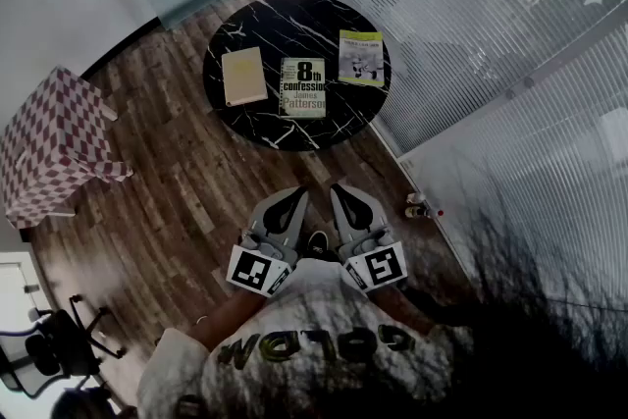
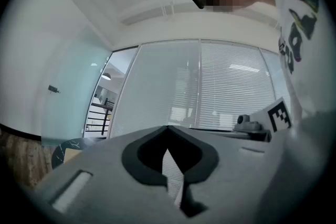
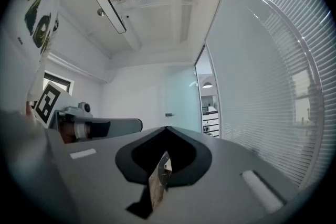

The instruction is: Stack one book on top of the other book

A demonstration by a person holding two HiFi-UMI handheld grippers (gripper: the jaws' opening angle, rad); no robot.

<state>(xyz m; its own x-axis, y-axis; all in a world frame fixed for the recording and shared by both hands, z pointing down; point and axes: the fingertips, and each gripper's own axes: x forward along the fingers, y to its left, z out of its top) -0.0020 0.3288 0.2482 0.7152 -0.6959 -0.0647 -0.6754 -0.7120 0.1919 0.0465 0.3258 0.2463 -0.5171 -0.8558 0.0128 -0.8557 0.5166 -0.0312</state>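
Three books lie flat on a round black marble table (image 1: 257, 129) in the head view: a tan book (image 1: 243, 77) at the left, a white "8th confession" book (image 1: 303, 87) in the middle, a yellow-green book (image 1: 361, 57) at the right. None rests on another. My left gripper (image 1: 294, 195) and right gripper (image 1: 340, 192) are held close to the person's chest, well short of the table, both shut and empty. In the left gripper view the left gripper (image 2: 169, 128) points level at window blinds; the right gripper (image 3: 167, 129) faces a glass door.
A chair with a red-and-white checked cover (image 1: 51, 144) stands left of the table on the wood floor. A blind-covered glass wall (image 1: 471, 34) runs along the right. A black office chair (image 1: 49, 348) sits at the lower left.
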